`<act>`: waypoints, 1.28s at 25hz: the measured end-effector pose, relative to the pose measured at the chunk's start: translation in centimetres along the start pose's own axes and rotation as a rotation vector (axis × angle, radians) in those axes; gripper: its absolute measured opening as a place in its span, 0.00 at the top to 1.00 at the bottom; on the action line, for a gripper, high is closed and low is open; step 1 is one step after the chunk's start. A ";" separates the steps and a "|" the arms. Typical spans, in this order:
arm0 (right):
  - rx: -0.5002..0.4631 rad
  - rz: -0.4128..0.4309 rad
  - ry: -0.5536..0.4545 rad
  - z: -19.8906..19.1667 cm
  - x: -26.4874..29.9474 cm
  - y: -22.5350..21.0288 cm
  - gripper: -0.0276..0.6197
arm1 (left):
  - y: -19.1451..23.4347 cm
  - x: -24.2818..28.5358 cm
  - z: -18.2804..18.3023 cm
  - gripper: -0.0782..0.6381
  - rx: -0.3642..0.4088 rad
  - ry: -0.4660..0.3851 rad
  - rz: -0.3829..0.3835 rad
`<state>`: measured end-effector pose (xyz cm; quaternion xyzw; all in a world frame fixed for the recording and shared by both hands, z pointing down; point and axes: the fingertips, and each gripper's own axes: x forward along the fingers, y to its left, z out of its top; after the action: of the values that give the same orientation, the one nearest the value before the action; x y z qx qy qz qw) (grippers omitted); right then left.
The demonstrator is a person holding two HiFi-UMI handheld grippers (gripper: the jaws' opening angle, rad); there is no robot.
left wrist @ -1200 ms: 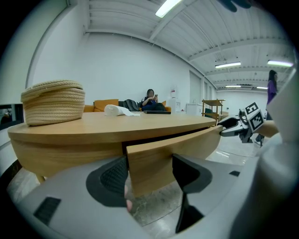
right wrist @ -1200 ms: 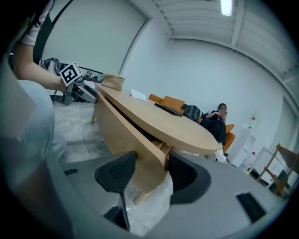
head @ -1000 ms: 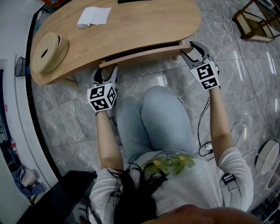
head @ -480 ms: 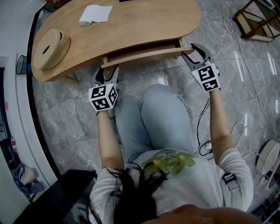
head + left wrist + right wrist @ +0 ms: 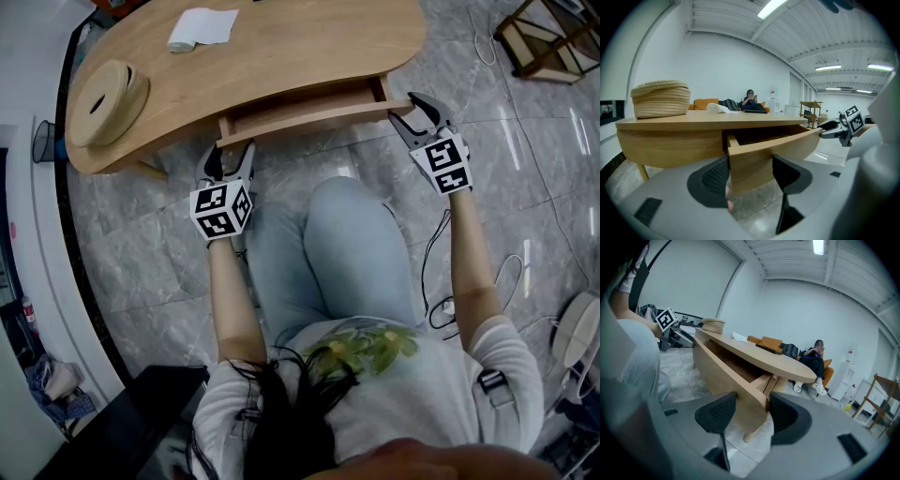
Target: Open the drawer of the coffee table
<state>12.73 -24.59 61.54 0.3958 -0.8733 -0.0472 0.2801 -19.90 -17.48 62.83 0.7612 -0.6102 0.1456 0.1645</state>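
While the drawer (image 5: 309, 119) stands partly out of the table (image 5: 281, 47), with a shallow strip of its inside laid bare, the pulling step is judged to be in hand. The drawer's front is held at both ends. The left gripper (image 5: 228, 157) is closed on the left end, both pads lying against the wood in the left gripper view. The right gripper (image 5: 405, 108) is clamped on the right end in the same way, the board filling the space between its 2 pads. The task is judged begun but not finished, since most of the drawer is not yet drawn out. For the next move, an even pull toward the seated person is called for, with the 2 ends brought out together so that the curved front is not skewed and jammed in its opening. Firm grips would be needed until the drawer is well out. The room for the pull is limited by the knees (image 5: 328, 225) just below.
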 end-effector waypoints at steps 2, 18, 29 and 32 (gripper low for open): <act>0.006 0.004 0.002 0.0 -0.1 0.2 0.61 | 0.0 -0.2 -0.1 0.47 0.000 0.000 -0.001; 0.040 0.001 0.005 -0.5 -1.4 1.0 0.61 | -0.6 -1.3 -0.8 0.48 -0.008 0.002 -0.008; 0.063 -0.006 0.010 -0.7 -2.2 1.5 0.61 | -1.0 -2.0 -1.2 0.48 -0.018 0.009 -0.013; 0.066 -0.008 0.018 -0.7 -2.2 1.5 0.61 | -1.0 -2.1 -1.2 0.48 -0.019 0.014 -0.013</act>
<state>13.30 -21.87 61.61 0.4086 -0.8703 -0.0161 0.2744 -19.40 -14.90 63.00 0.7625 -0.6054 0.1439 0.1768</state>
